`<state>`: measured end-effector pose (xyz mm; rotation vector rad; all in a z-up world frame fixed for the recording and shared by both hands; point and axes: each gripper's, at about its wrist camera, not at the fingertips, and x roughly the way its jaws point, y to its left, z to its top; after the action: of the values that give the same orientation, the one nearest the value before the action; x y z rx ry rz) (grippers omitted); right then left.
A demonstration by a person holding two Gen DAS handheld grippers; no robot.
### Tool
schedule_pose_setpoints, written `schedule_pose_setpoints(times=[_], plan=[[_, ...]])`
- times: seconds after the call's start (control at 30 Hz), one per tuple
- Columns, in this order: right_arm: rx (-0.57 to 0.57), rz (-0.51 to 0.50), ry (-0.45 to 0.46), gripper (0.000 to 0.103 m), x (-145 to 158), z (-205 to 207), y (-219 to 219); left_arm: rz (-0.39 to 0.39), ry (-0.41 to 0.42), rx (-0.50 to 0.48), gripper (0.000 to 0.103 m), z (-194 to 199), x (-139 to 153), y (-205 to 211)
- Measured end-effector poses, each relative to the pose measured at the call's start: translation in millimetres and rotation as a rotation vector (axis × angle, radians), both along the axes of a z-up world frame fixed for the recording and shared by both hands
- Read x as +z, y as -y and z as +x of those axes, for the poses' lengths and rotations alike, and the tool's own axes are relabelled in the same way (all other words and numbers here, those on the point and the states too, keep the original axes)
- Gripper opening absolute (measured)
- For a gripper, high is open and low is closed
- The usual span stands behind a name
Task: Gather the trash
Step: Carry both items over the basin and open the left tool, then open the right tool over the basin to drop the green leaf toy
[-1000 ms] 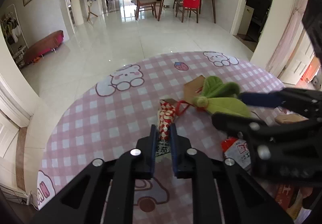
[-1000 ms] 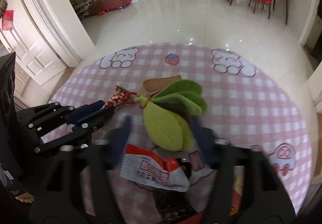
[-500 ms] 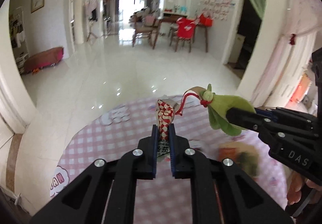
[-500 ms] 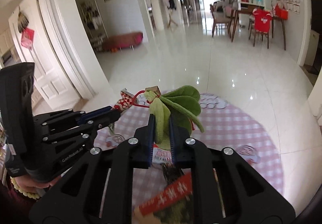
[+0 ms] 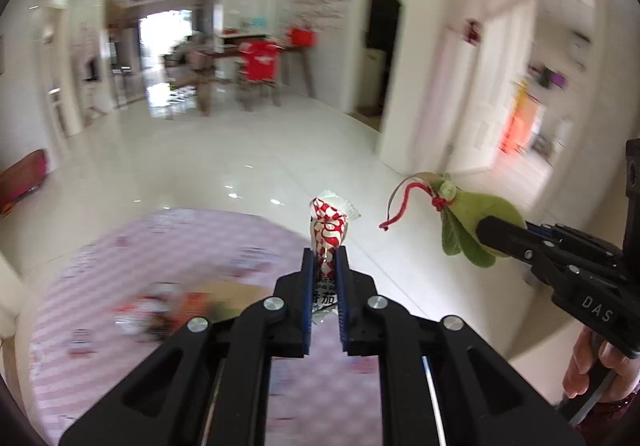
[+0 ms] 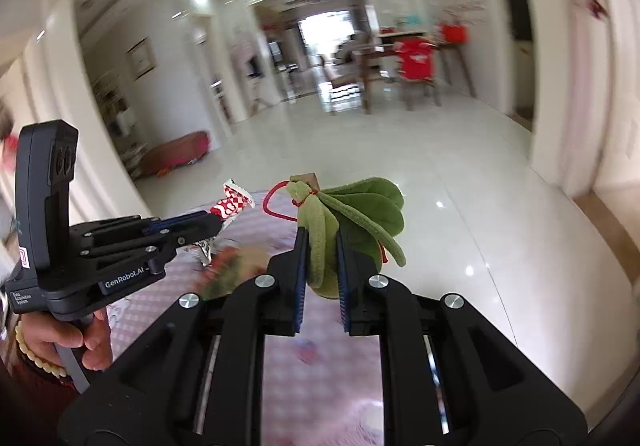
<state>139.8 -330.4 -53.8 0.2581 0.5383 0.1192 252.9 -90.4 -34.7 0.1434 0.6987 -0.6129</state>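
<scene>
Red-and-white checked wrapper [image 5: 329,230] crumpled, pinched upright in left gripper [image 5: 324,266], green plush leaf toy [image 6: 352,213] with red cord clamped in right gripper [image 6: 320,246], blurred litter, perhaps packets [image 5: 160,310], at 8 o'clock on pink checked mat [image 5: 120,246]

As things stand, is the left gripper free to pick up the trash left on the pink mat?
Probably not: the left gripper is shut on a red-and-white wrapper, lifted above the blurred trash.

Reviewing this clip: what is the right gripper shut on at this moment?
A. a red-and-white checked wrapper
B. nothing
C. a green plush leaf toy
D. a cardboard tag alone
C: in the right wrist view the right gripper pinches the green plush leaf toy, while the checked wrapper sits in the left gripper.
</scene>
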Motion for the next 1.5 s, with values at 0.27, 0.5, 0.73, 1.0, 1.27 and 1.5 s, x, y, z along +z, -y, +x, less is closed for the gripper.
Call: schedule_pose_setpoints(times=[0.27, 0.5, 0.73, 1.0, 1.27, 1.5], plan=[[-0.19, 0.024, -0.08, 0.014, -58, -62, 97, 0.047, -0.165, -0.204, 0.01, -26, -73, 136], [-0.334, 0.074, -0.12, 0.014, -99, -83, 144, 0.118, -0.254, -0.269, 0.01, -37, -131, 207], [-0.391, 0.108, -0.151, 0.014, -125, -92, 162, 0.129, -0.306, -0.227, 0.066, -35, -163, 229], [-0.363, 0.124, -0.184, 0.014, -139, -78, 151, 0.16, -0.269, -0.211, 0.067, -28, -158, 220], [-0.341, 0.119, -0.189, 0.014, -141, -70, 143, 0.161, -0.235, -0.171, 0.069, -20, -148, 207], [-0.339, 0.109, -0.175, 0.018, -137, -59, 140, 0.153, -0.215, -0.118, 0.069, -9, -138, 191]])
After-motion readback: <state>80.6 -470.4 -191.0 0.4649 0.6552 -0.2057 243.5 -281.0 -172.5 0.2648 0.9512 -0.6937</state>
